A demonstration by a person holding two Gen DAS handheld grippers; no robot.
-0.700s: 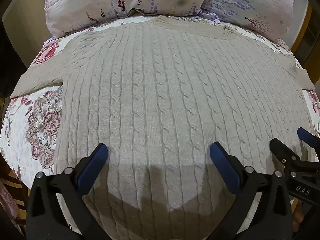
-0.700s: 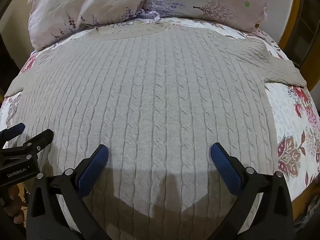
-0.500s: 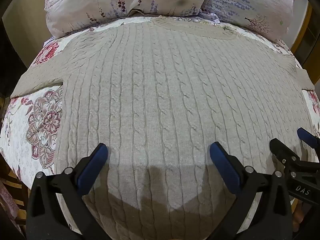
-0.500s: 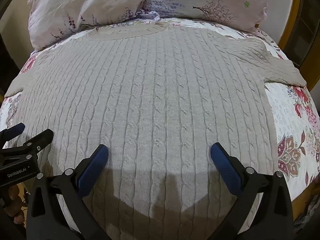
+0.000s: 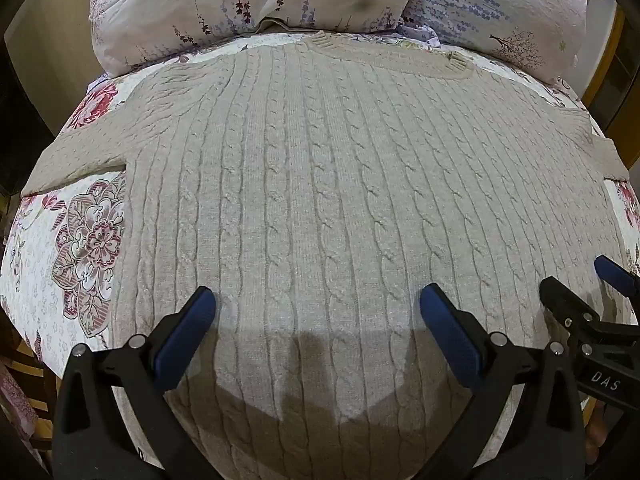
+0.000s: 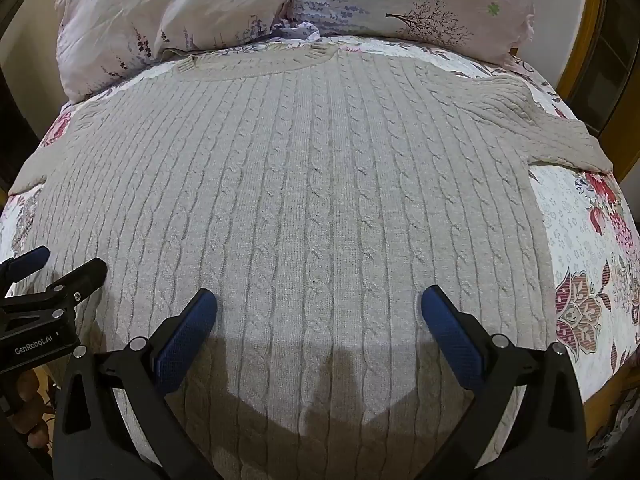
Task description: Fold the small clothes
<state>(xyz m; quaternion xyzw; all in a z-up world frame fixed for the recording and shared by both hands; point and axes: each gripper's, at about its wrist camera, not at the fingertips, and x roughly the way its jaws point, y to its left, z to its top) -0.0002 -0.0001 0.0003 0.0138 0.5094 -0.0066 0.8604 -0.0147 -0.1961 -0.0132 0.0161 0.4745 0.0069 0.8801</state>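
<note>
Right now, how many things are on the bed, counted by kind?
Sweater: 1, beige cable-knit, spread flat
Pillows: 2, one and one
Floral bedspread: 1
Tongs: 2, left and right, both open
Total: 6

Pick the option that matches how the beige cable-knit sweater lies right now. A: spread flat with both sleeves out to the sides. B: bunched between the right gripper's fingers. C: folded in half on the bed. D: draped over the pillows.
A: the sweater lies flat on the floral bedspread, sleeves extended sideways, and both open grippers, left gripper and right gripper, grip nothing.
</note>
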